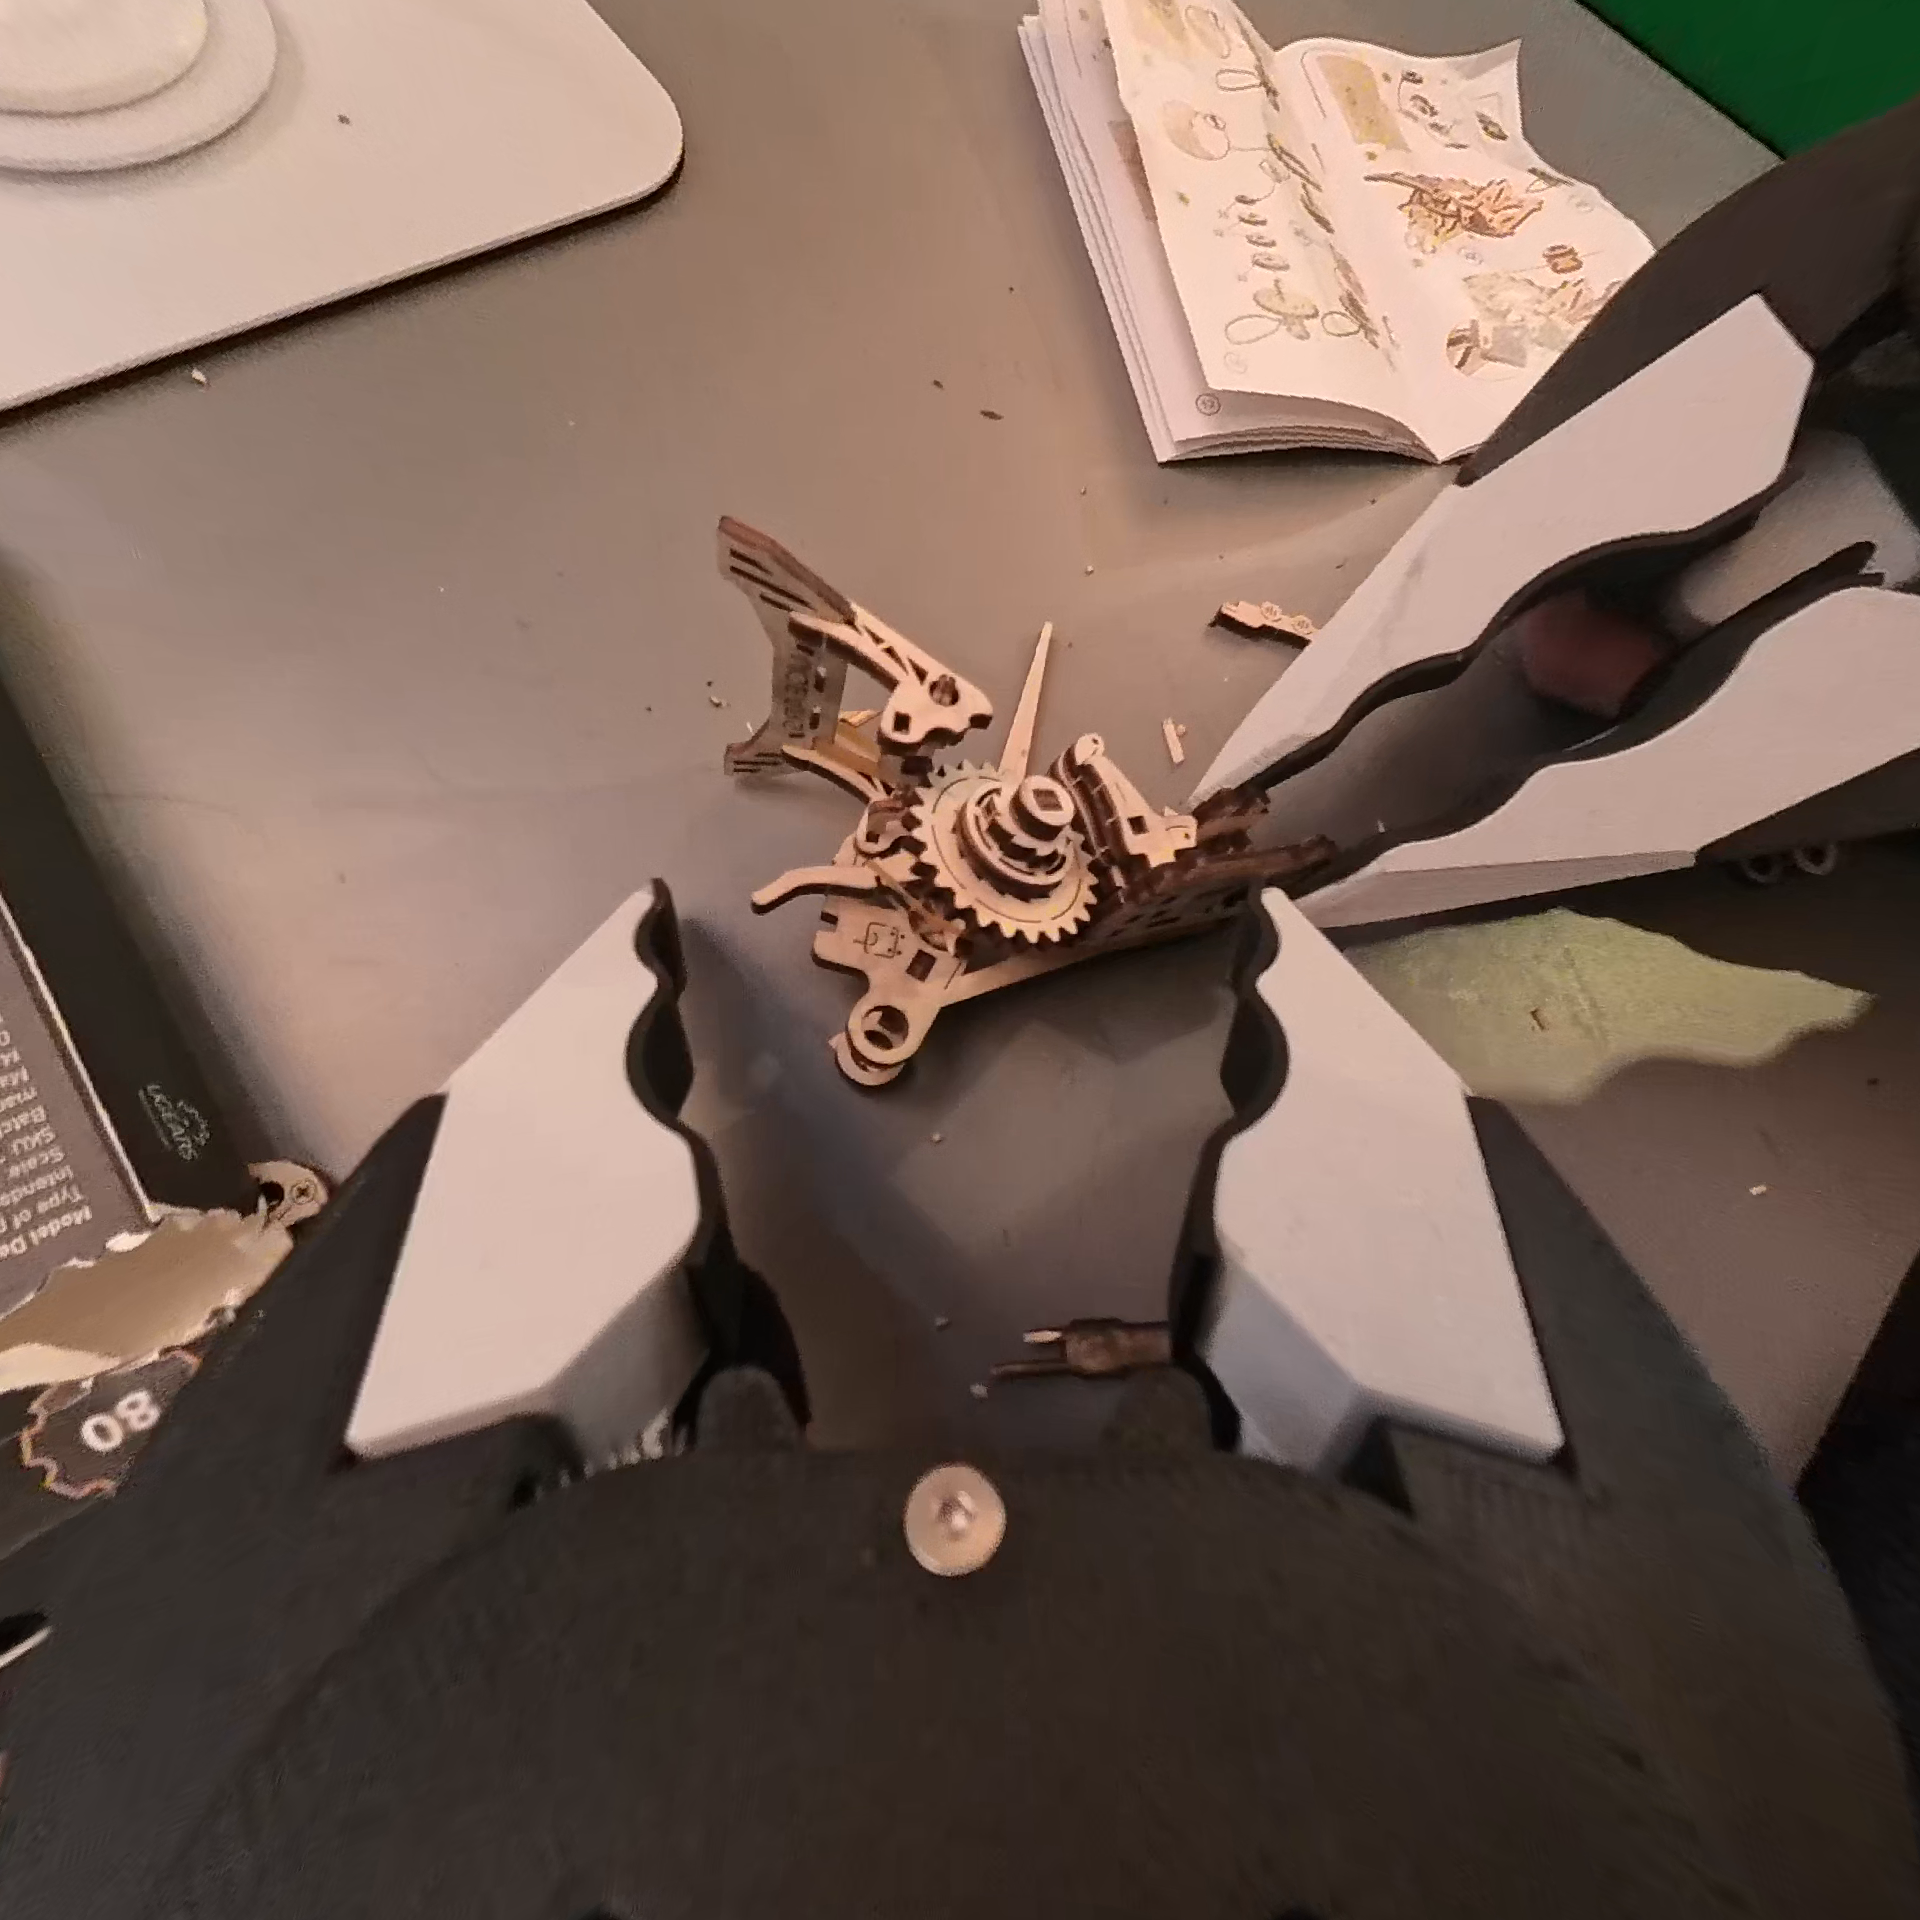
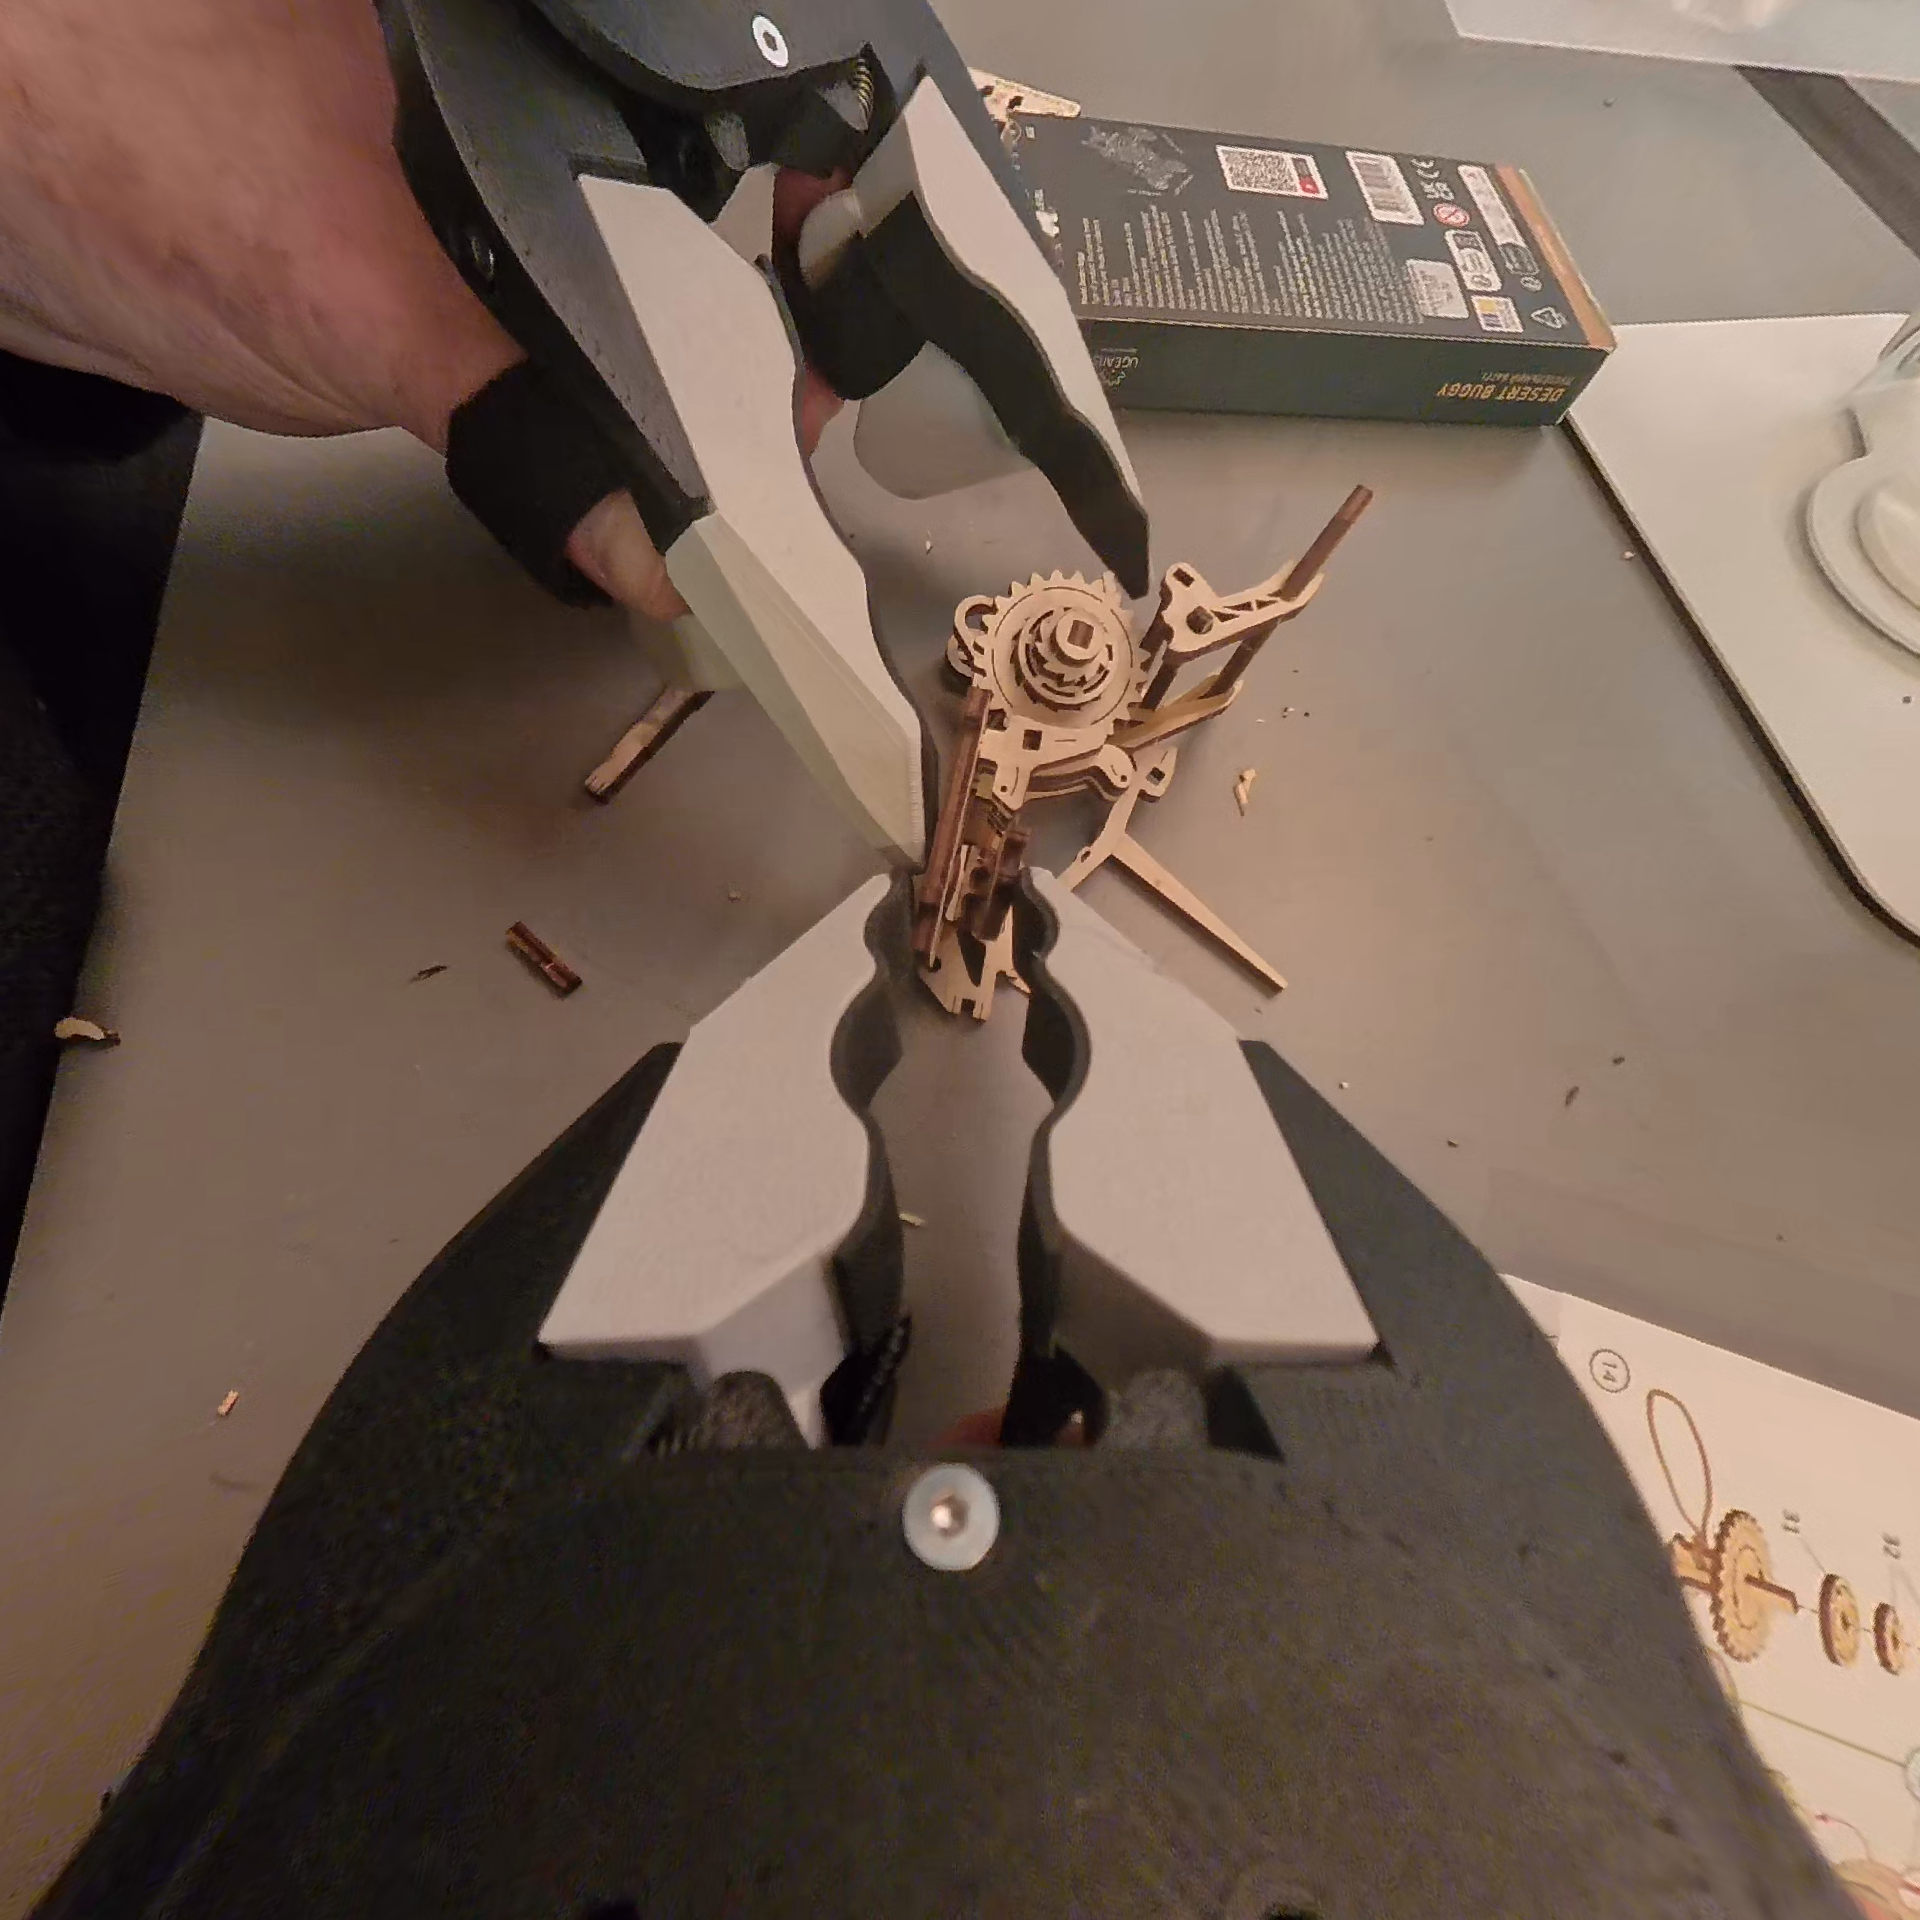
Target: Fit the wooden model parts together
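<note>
The right gripper point(image 2: 961, 899) was clamped on one end of the wooden model point(image 2: 1049, 707) at frame centre; the left gripper point(image 1: 956, 914) stood wide open just beside the gear point(image 1: 1003, 862); seemingly mid-assembly, the next move called for fetching a loose part.

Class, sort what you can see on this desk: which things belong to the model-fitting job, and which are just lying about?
In the job:
wooden model
right gripper, clamped on the model's end
left gripper, open beside it
loose wooden peg
instruction booklet

Lying about:
dark kit box
white mat
wood scraps
</note>
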{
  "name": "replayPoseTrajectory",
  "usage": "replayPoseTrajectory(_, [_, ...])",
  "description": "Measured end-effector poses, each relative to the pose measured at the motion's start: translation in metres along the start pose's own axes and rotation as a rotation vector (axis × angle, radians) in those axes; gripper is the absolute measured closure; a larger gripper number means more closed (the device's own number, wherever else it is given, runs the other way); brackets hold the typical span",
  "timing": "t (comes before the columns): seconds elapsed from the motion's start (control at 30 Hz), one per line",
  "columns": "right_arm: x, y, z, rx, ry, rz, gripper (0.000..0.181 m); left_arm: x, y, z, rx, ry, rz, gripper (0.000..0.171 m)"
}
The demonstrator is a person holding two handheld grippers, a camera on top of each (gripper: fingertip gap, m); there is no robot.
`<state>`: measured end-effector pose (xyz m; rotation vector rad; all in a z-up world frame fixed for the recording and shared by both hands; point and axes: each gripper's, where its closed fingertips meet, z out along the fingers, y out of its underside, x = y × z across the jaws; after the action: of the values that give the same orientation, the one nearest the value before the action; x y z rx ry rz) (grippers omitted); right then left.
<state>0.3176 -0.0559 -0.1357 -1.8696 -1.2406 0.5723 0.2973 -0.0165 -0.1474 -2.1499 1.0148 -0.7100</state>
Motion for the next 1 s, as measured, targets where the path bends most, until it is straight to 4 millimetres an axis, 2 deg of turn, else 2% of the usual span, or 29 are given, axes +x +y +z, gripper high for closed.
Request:
replayPoseTrajectory(0.23, [0.001,-0.002,-0.002,0.012,-0.071,0.084,0.164,0.001,0.0,0.002,0.003,0.037,-0.044,0.068])
replayPoseTrajectory(0.3, [0.002,-0.003,-0.003,0.019,-0.107,0.132,0.155,-0.003,0.002,0.002,-0.006,0.015,-0.02,0.071])
replayPoseTrajectory(0.37, [0.004,-0.005,-0.005,0.039,-0.136,0.169,0.163,-0.003,0.0,0.003,-0.005,0.022,-0.018,0.072])
replayPoseTrajectory(0.5, [0.007,-0.004,-0.005,0.034,-0.151,0.189,0.165,-0.002,-0.005,0.004,0.007,0.017,0.004,0.073])
replayPoseTrajectory(0.7, [0.016,-0.011,-0.01,0.093,-0.224,0.331,0.167,-0.004,-0.017,0.0,0.033,0.04,-0.041,0.073])
replayPoseTrajectory(0.83, [0.021,-0.019,-0.016,0.16,-0.293,0.427,0.168,-0.009,-0.019,-0.006,0.06,0.037,-0.09,0.07])
replayPoseTrajectory(1.0, [0.026,-0.025,-0.02,0.202,-0.358,0.531,0.167,0.0,-0.026,-0.004,0.085,0.036,-0.096,0.062])
